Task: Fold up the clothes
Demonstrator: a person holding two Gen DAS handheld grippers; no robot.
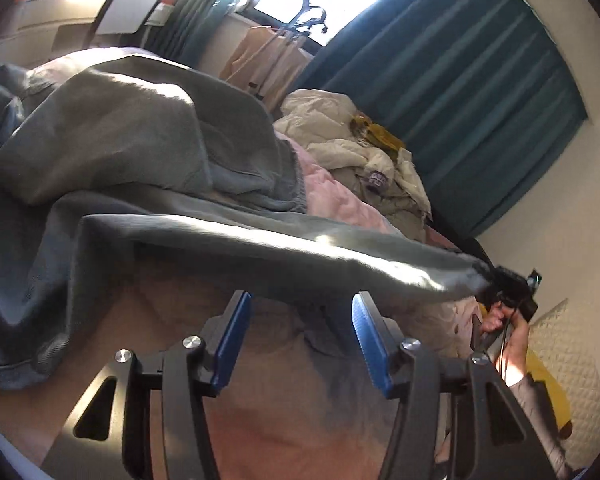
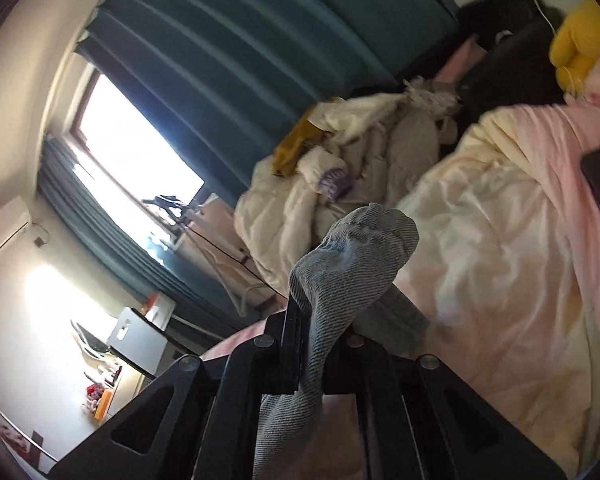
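Observation:
A grey garment [image 1: 148,148] lies bunched on the pink bedspread [image 1: 332,196]. One long part of it is stretched out to the right, above the bed. My right gripper [image 1: 496,280] is shut on the end of that part and holds it up. In the right wrist view the grey fabric [image 2: 352,256] is pinched between the shut fingers and bulges past them. My left gripper [image 1: 300,320] is open and empty, with blue pads [image 1: 232,340]. It sits just below the stretched part, over the bedspread.
A heap of cream clothes [image 1: 360,160] with a yellow piece [image 1: 380,132] lies at the far side of the bed. Teal curtains [image 1: 480,92] hang behind. A yellow plush [image 2: 580,40] and a dark pillow [image 2: 512,68] lie at the bed's head.

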